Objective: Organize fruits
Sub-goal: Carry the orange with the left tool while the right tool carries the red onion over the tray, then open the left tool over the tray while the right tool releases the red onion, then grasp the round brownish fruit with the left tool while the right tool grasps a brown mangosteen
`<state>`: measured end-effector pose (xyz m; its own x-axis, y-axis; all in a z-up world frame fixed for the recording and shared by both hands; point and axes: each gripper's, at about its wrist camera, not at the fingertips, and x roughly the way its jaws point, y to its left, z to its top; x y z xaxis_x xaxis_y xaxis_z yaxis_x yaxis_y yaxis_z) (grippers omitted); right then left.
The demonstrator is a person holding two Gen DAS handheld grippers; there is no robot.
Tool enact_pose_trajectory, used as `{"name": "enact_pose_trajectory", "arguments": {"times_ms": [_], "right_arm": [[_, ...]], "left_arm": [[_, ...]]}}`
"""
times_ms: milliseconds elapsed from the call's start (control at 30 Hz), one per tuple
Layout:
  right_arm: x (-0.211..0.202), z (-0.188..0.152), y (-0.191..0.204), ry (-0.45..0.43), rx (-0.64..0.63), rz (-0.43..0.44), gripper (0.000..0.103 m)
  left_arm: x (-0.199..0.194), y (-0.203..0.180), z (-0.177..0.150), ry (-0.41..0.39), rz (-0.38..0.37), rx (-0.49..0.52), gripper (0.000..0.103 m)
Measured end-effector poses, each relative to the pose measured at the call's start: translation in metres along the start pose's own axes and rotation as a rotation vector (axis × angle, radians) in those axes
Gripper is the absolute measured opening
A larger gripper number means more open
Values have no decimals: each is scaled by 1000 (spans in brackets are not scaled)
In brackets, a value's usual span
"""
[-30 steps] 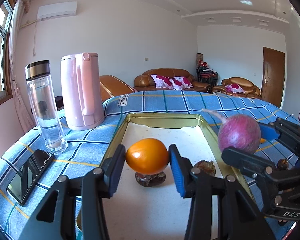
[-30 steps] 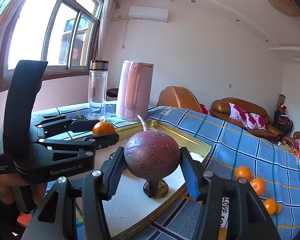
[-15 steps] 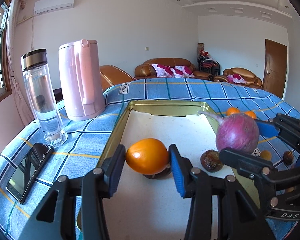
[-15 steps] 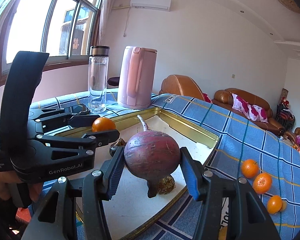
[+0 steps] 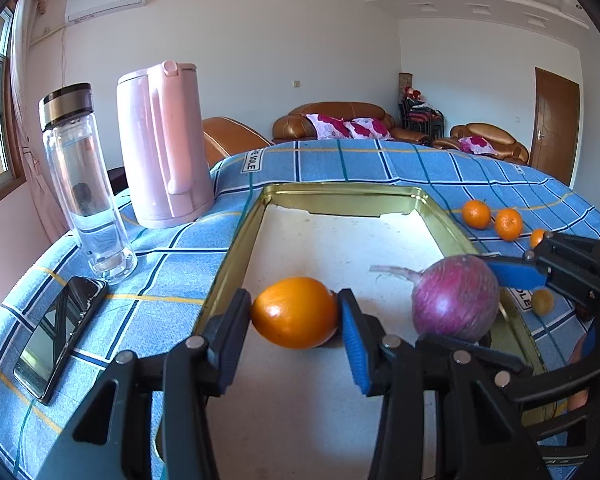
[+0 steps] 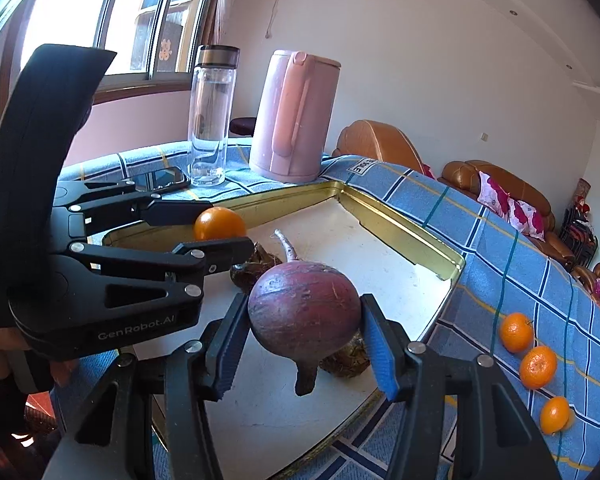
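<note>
My left gripper (image 5: 294,309) is shut on an orange (image 5: 296,312) and holds it just above the near left part of the gold-rimmed tray (image 5: 340,192). My right gripper (image 6: 303,320) is shut on a round purple radish (image 6: 304,314) with a thin root, low over the tray's (image 6: 400,232) near right side. In the left wrist view the radish (image 5: 456,304) hangs to the right of the orange. Two dark brown fruits (image 6: 256,268) (image 6: 346,356) lie on the tray's white liner under the grippers. The left gripper (image 6: 224,226) with the orange (image 6: 219,223) shows in the right wrist view.
Three mandarins (image 6: 516,332) (image 6: 538,366) (image 6: 555,415) lie on the blue checked cloth right of the tray, with a small yellowish fruit (image 5: 542,301) nearer. A pink kettle (image 5: 164,160), a clear bottle (image 5: 86,184) and a phone (image 5: 60,332) stand left of the tray.
The right gripper has sunk toward the tray with the radish. Both grippers have tipped downward, so more of the tray and the mandarins show. The left gripper has kept its place.
</note>
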<state>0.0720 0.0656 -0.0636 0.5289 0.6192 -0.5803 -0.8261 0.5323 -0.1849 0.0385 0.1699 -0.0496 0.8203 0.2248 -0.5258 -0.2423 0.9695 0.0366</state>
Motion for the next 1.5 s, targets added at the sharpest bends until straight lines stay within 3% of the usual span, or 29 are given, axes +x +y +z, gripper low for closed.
{"name": "enact_pose_trajectory", "arguments": {"times_ms": [167,233,267,333,533,700,967,1067,1333,1400,1500], "right_arm": [[8,-1,-2,44,11,17,57],[7,-1,-5,40,24,11,64],[5,-1,-5,32,28,5,70],[-3,-2,-5,-3,30,-16,72],[-34,-11,-15,-112,82,-72,73],[-68,-34,-41,-129,150,-139,73],[-127,-97,-116,-65,344,-323,72],[-140,-115,-135,-36,399,-344,72],[-132,-140,-150,49,459,-315,71],[-129,-141,-152,69,467,-299,61],[-121,-145,-154,125,475,-249,60]], "left_arm": [[-2,1,0,-7,9,-1,48],[-3,-1,0,-13,17,6,55],[-4,-2,0,-18,24,5,58],[-7,-1,0,-34,23,-8,70],[-23,-6,4,-94,1,-37,76],[-36,-20,8,-134,-22,-37,85],[-43,-69,10,-144,-121,12,86],[-43,-95,10,-135,-166,58,87],[-36,-156,11,-79,-276,162,87],[-31,-168,12,-51,-297,182,87],[-24,-182,11,-14,-320,203,87]]}}
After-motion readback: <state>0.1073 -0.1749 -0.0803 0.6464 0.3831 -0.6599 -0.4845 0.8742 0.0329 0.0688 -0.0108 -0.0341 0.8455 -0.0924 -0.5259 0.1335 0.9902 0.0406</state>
